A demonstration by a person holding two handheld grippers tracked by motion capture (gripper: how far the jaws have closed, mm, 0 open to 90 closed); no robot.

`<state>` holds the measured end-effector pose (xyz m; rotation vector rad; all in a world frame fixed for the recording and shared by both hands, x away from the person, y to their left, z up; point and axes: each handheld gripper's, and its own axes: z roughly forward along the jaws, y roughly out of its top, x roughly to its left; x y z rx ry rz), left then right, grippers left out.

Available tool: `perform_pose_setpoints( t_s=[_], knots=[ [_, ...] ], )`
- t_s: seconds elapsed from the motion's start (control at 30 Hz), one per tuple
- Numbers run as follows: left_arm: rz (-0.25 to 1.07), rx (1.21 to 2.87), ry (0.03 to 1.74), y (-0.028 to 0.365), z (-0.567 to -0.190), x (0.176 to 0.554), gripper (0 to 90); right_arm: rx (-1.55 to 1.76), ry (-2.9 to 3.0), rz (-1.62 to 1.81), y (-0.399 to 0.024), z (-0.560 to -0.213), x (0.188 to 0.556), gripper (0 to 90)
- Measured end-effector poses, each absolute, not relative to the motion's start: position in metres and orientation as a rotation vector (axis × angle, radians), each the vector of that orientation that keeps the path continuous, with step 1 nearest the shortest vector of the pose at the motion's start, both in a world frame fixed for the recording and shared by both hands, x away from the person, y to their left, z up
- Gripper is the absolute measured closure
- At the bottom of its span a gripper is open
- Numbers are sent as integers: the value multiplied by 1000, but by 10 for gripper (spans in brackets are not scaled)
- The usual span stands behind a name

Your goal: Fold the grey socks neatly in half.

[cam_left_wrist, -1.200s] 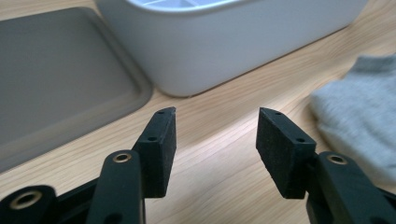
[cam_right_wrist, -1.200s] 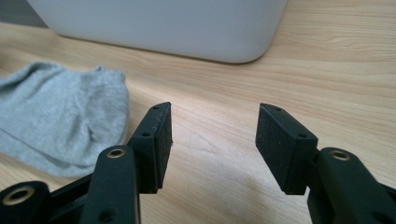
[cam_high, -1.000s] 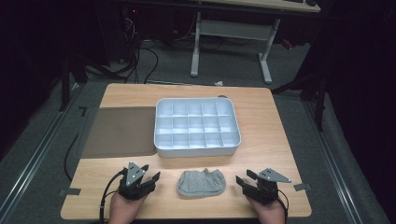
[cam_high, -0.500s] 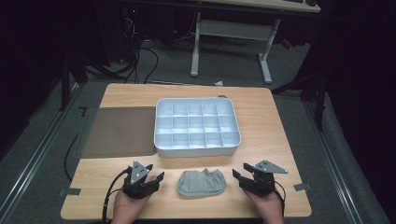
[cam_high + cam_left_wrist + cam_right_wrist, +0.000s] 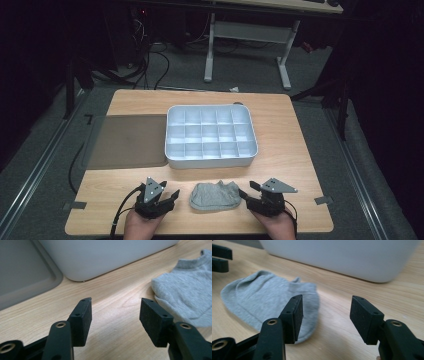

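Left gripper point(image 5: 167, 197) sits low at the near edge of the wooden table point(image 5: 280, 125), held in the person's left hand point(image 5: 142, 224). Its jaws are spread wide with nothing between them; in the left gripper view only bare wood shows in the gap point(image 5: 115, 312).

Grey sock point(image 5: 216, 196) lies flat and rumpled just to the inner side of the left gripper, apart from its jaws. In the left gripper view the sock point(image 5: 185, 290) lies beyond and to the right of the right-hand jaw.

Right gripper point(image 5: 248, 193) rests on the sock's other side, in the right hand point(image 5: 274, 226). Jaws are likewise wide apart and hold nothing point(image 5: 325, 312). In the right gripper view the sock point(image 5: 264, 302) lies ahead and to the left; the left-hand jaw overlaps its near edge in the picture, and contact cannot be told.

White compartment tray point(image 5: 211, 136) stands ahead of both grippers, well beyond the sock; its compartments look empty. Its rounded wall crosses the top of the left gripper view point(image 5: 105, 257) and the right gripper view point(image 5: 342, 257).

A dark flat mat point(image 5: 127, 142) lies ahead and outward of the left gripper, touching the tray's side; its rimmed corner shows in the left gripper view point(image 5: 25, 277).
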<state>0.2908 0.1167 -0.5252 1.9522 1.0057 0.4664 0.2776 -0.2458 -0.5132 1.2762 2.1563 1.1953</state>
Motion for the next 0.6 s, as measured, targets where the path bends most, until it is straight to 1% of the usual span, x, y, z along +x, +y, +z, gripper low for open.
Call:
perform_pose_setpoints(
  t_s=[0.17, 0.3, 0.4, 0.5, 0.53, 0.6],
  knots=[
    [449, 1957, 966, 111, -525, 290, 391, 1249, 2177, 1207, -236, -512, 274, 449],
    [402, 1977, 920, 99, -526, 289, 389, 1248, 2193, 1211, -232, -512, 271, 439],
    [353, 1975, 883, 87, -525, 285, 391, 1265, 2190, 1215, -232, -511, 268, 453],
    [342, 1971, 873, 81, -525, 285, 408, 1262, 2197, 1211, -232, -512, 267, 468],
    [315, 1963, 883, 76, -526, 287, 437, 1286, 2204, 1201, -232, -514, 268, 484],
    [315, 1985, 883, 70, -527, 289, 475, 1309, 2202, 1190, -234, -516, 270, 507]
  ],
)
